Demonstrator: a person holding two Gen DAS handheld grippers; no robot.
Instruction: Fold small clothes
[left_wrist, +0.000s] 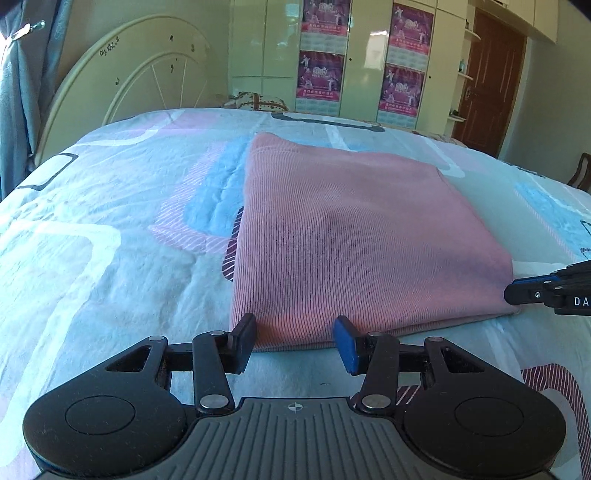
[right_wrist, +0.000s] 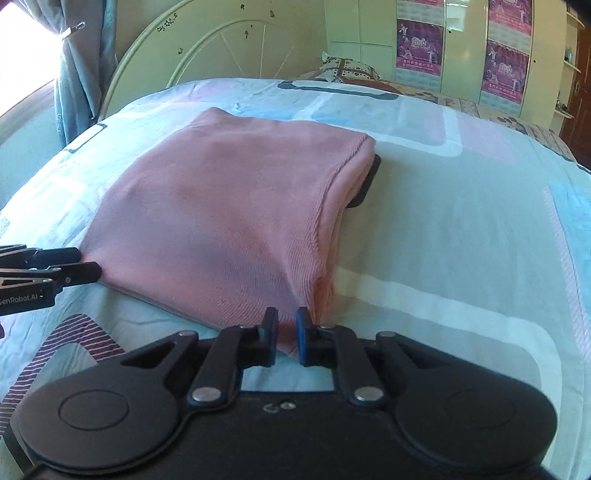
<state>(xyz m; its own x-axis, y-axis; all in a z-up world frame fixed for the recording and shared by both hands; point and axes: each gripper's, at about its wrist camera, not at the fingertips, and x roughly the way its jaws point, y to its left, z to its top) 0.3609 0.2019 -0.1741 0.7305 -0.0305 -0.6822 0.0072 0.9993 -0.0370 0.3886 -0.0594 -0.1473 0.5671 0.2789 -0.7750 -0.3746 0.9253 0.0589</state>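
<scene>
A folded pink ribbed garment (left_wrist: 351, 236) lies flat on the patterned bedsheet (left_wrist: 110, 221). My left gripper (left_wrist: 295, 345) stands open at the garment's near left corner, and the folded edge lies between its fingers without being pinched. In the right wrist view that gripper (right_wrist: 86, 267) comes in from the left and touches the same corner. My right gripper (right_wrist: 286, 332) is shut on the near right corner of the pink garment (right_wrist: 221, 206), with fabric pinched between its pads. The left wrist view shows it (left_wrist: 511, 293) at the garment's right edge.
A cream headboard (right_wrist: 236, 48) and a patterned pillow (right_wrist: 347, 70) are at the far end of the bed. Wardrobe doors with posters (left_wrist: 321, 74) stand behind, a brown door (left_wrist: 487, 85) at right, and a blue curtain (right_wrist: 81, 66) at left.
</scene>
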